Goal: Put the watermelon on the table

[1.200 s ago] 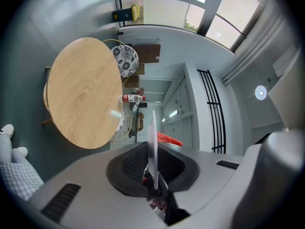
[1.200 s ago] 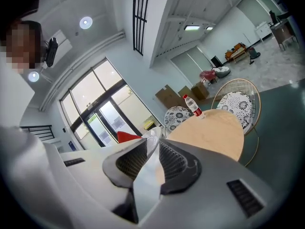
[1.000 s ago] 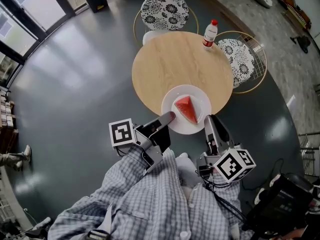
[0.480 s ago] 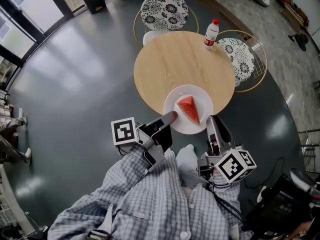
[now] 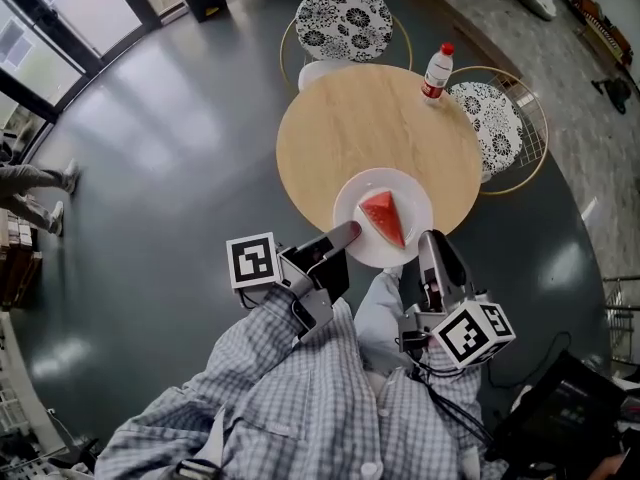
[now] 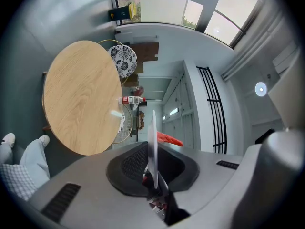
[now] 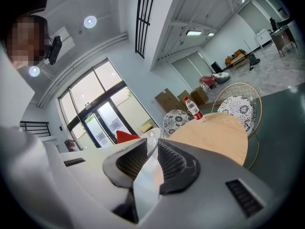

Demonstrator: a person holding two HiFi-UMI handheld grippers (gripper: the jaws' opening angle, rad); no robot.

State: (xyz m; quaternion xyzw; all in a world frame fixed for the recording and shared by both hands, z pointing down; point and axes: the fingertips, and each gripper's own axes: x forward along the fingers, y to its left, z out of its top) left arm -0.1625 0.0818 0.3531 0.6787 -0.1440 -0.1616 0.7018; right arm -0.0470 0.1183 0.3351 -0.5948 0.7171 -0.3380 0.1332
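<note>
pinching the plate (image 5: 412, 200) rim, left gripper (image 5: 345, 234) and right gripper (image 5: 430, 240) flank the watermelon (image 5: 383, 216) evenly; the table (image 5: 370, 118) lies straight ahead, plate partly over its near edge

Watermelon (image 5: 381, 217) on plate (image 5: 404, 188); bottle (image 5: 436, 71) on table (image 5: 350, 128) behind.

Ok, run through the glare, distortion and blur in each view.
Head view: window light glares off the grey floor, and the edges bow. Left gripper view: dark round vignette, table looks tipped sideways. Right gripper view: ceiling lamp flares, the near plate is blurred.
</note>
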